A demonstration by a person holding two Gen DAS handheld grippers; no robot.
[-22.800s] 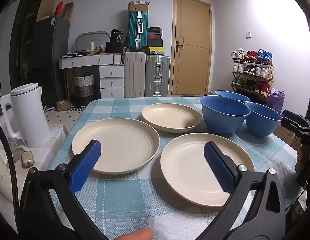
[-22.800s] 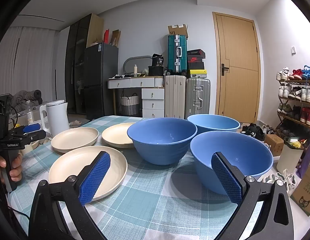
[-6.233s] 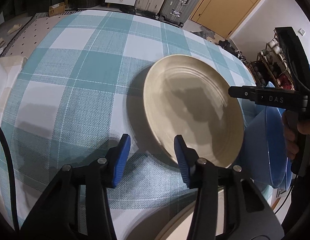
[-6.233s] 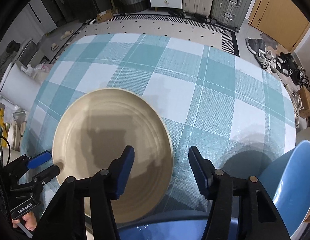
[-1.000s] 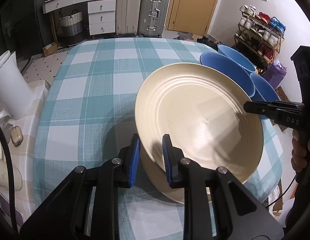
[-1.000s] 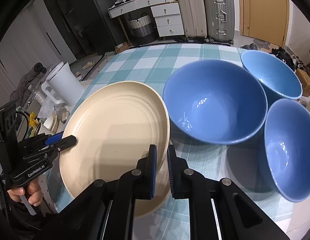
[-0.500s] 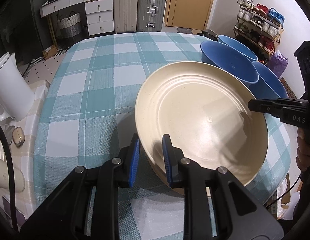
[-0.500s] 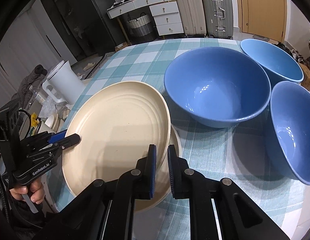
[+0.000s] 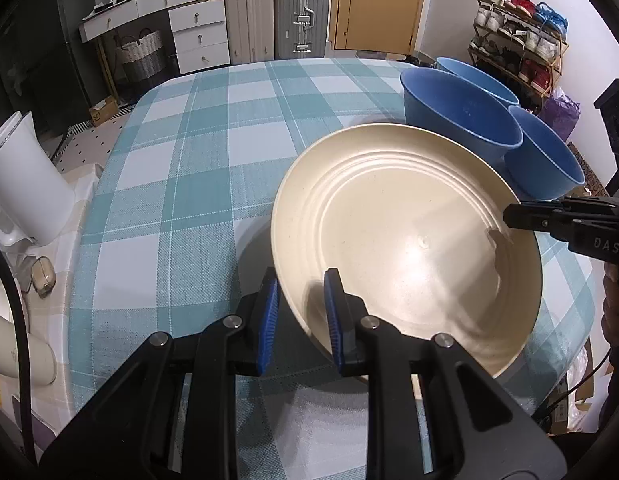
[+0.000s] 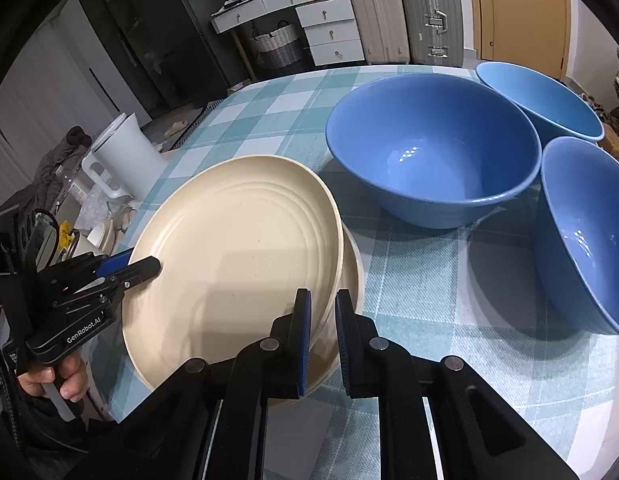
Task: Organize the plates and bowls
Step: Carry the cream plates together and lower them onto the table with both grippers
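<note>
Checked table (image 9: 213,128) under me, three blue bowls (image 10: 429,148) waiting off to the side, and I've got the top plate (image 9: 405,236) pinched at opposite rims, left gripper (image 9: 299,312) and right gripper (image 10: 322,336) both clamped on, just above the plate below (image 10: 351,276); stiff, light, probably slick, so rim holds suit it

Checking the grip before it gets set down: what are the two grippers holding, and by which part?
Both hold the cream plate by its rim, on opposite edges: left gripper, right gripper.
</note>
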